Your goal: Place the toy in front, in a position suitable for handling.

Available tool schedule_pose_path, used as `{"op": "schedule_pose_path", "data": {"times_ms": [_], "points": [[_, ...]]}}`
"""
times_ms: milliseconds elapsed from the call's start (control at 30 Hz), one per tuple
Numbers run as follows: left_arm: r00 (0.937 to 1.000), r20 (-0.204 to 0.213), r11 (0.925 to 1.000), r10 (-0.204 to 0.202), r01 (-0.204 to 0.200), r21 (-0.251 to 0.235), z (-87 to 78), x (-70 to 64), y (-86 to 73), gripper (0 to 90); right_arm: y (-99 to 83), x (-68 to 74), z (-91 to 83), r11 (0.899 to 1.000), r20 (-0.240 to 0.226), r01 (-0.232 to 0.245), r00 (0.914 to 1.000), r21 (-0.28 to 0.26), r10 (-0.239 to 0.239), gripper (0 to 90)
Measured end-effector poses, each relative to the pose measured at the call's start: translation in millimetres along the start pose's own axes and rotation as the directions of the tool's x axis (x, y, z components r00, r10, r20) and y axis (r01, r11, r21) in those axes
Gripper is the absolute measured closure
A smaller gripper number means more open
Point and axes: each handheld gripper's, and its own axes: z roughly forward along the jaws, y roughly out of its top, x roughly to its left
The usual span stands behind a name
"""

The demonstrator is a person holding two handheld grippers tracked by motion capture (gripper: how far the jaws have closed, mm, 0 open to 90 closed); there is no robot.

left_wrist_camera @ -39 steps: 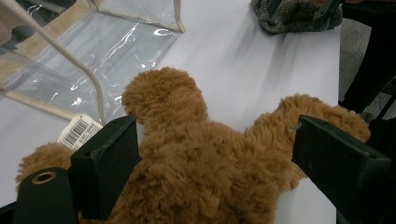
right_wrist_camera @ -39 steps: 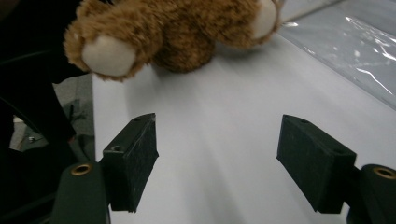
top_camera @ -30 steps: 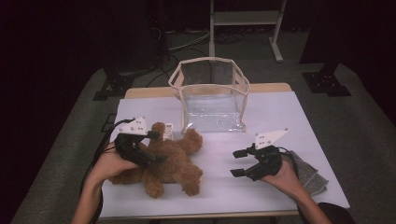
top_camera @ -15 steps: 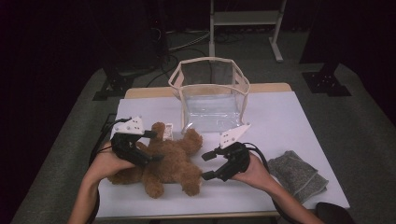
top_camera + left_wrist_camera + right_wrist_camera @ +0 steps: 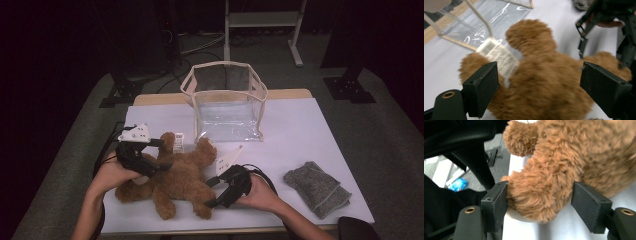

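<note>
high view: fixed above the person's side, faces forward and down, takes in the whole table
left gripper view: close over the teddy bear, faces the clear bag
right gripper view: very close, low at a bear limb
shared: bear

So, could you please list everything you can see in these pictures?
Teddy bear: one, brown, lying near the table's front left, white tag by its upper limb.
Bag: one, clear with beige trim, open, standing behind the bear.
Cloth: one, grey, folded, front right.
Table: one, white top.
Stand: one, pale, on the floor behind.
Left gripper: black, open, jaws astride the bear.
Right gripper: black, open around a bear limb.
</note>
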Motion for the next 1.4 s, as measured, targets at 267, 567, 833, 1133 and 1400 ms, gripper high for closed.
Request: {"op": "schedule_pose_path", "data": {"times_ms": [267,567,833,1133,1400], "points": [[0.9991,-0.038,0.9993,-0.017,0.018,0.033,4.8,14.0,-3.5,14.4,-10.9,5.8,18.6,0.999,-0.018,0.003,0.9998,0.046,-0.002,29.2],[0.9981,-0.048,0.9969,-0.038,0.041,0.067,12.4,31.3,-4.3,21.0,-14.7,6.4,22.5,0.999,-0.023,-0.003,0.9997,0.045,0.004,29.3],[0.9995,-0.031,0.9925,0.0,0.004,0.122,25.0,35.5,-7.5,53.8,-16.3,6.4,28.0,0.999,-0.035,-0.012,0.9993,0.049,0.013,31.9],[0.9997,-0.013,0.9947,0.022,-0.021,0.101,24.1,35.2,-8.9,71.7,-18.3,5.4,28.0,0.999,-0.044,-0.032,0.9984,0.044,0.034,49.0],[0.9999,-0.01,0.9982,0.01,-0.009,0.059,15.3,34.8,-11.4,74.6,-17.9,5.4,26.4,0.998,-0.055,-0.05,0.9972,0.035,0.052,62.6]]}}
